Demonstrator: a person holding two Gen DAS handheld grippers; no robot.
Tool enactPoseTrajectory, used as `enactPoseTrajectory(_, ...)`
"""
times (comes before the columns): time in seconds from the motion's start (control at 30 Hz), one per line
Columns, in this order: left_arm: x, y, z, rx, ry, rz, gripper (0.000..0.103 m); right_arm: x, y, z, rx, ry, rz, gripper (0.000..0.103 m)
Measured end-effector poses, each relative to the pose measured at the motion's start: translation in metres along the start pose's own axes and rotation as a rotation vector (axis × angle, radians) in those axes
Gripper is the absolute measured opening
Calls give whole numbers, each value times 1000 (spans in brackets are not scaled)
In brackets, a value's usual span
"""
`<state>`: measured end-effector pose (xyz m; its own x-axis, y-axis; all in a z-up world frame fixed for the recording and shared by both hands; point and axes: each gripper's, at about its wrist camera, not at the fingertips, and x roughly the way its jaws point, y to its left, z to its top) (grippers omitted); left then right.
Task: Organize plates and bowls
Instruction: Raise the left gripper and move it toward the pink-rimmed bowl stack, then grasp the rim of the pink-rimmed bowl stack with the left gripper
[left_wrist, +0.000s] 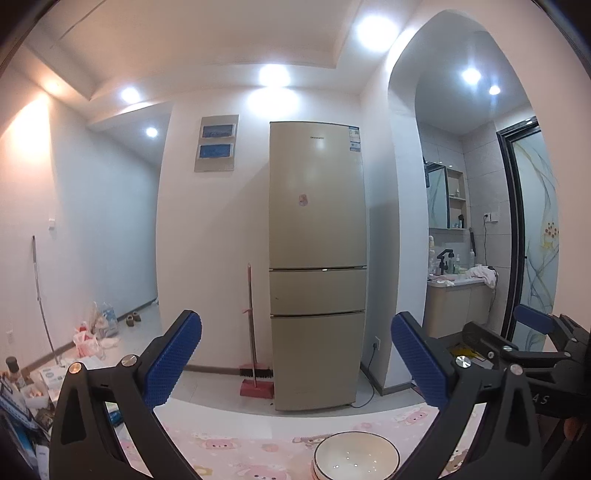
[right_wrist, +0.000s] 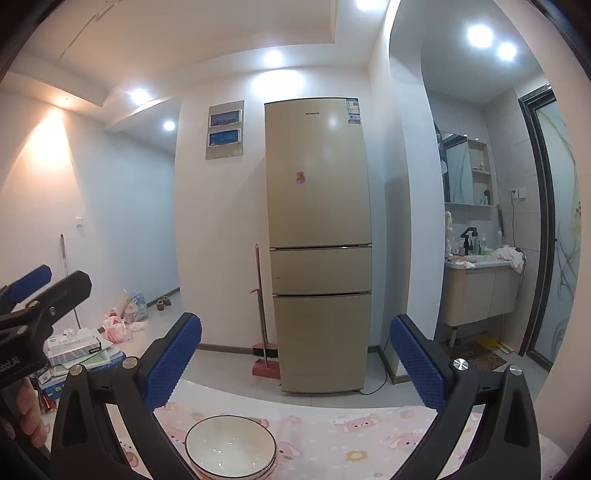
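Left hand-held gripper (left_wrist: 295, 362) view: bowl (left_wrist: 356, 456); right's adds hand (right_wrist: 27, 417).

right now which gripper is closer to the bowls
Right, only narrowly. The right gripper is open with the stack of bowls low and left of its centre; the left gripper is open with the stack low and right of its centre.

The pink tablecloth (right_wrist: 332, 435) lies bare to the right of the stacked bowls (right_wrist: 231, 448), leaving open surface there. The bowls sit low near the table's near edge, the only obstacle on it. Both grippers, left gripper (left_wrist: 295, 363) and right gripper (right_wrist: 295, 360), stand wide with nothing between their pads. Beyond the table, open floor reaches the fridge (right_wrist: 319, 240) and broom (right_wrist: 263, 332).
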<state>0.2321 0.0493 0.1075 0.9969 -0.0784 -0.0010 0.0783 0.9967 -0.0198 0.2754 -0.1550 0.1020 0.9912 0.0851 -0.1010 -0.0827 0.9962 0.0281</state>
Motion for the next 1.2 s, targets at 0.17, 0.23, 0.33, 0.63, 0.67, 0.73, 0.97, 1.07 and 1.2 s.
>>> enactPoseTrajectory(0.17, 1, -6, 1, 25, 2, 4, 102, -1, 2, -2, -20, -2, -27, 103)
enactPoseTrajectory(0.23, 3, -5, 0, 24, 11, 3, 102, 1, 2, -1, -23, 4, -22, 103)
enactPoseTrajectory(0.33, 7, -2, -1, 12, 25, 1, 102, 3, -1, -2, -14, 13, -23, 103)
enactPoseTrajectory(0.63, 29, 7, -14, -17, 112, -9, 102, 15, -7, -8, -11, 46, -46, 103)
enactPoseTrajectory(0.67, 33, 7, -15, -23, 131, -18, 102, 19, -8, -11, -12, 57, -47, 103)
enactPoseTrajectory(0.73, 42, 7, -21, -25, 177, -44, 102, 29, -9, -17, -8, 92, -38, 103)
enactPoseTrajectory(0.97, 86, 8, -58, -11, 389, -50, 102, 73, -20, -48, 88, 296, 90, 103)
enactPoseTrajectory(1.07, 102, 10, -78, -31, 469, -57, 102, 87, -20, -62, 91, 344, 89, 103)
enactPoseTrajectory(1.2, 115, 6, -101, -22, 555, -52, 102, 106, -17, -82, 73, 441, 101, 103)
